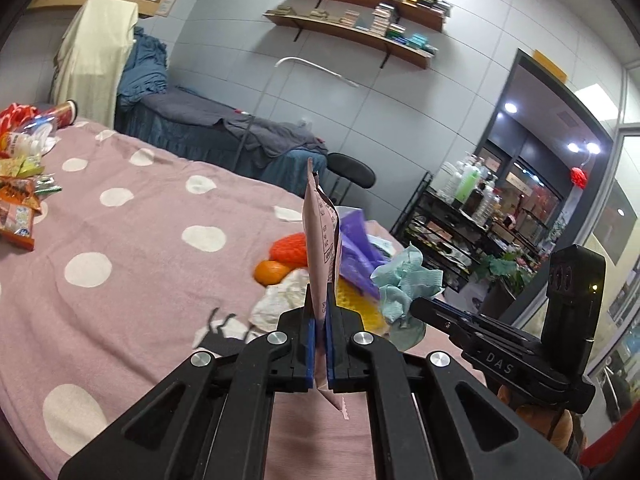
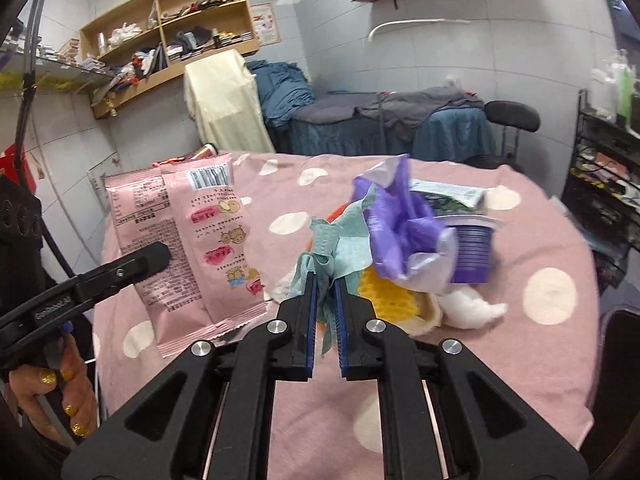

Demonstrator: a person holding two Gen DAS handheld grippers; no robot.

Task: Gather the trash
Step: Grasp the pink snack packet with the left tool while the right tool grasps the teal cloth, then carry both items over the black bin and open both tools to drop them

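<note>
My left gripper [image 1: 319,300] is shut on a pink snack wrapper [image 1: 322,240], held edge-on above the table; the wrapper shows flat in the right wrist view [image 2: 192,240]. My right gripper [image 2: 324,284] is shut on a crumpled teal tissue [image 2: 340,248], also seen in the left wrist view [image 1: 406,284]. Behind them lies a trash pile: a purple plastic bag [image 2: 400,232], a purple cup [image 2: 472,252], a yellow sponge [image 2: 392,296], white tissue [image 2: 468,308], an orange [image 1: 272,272] and an orange-red net [image 1: 290,248].
The round table has a pink cloth with white dots [image 1: 132,240]. Snack packets and a can [image 1: 24,184] lie at its far left edge. A blue-covered bed [image 2: 392,128], a black stool [image 2: 512,116] and a black bottle rack [image 1: 468,216] stand behind.
</note>
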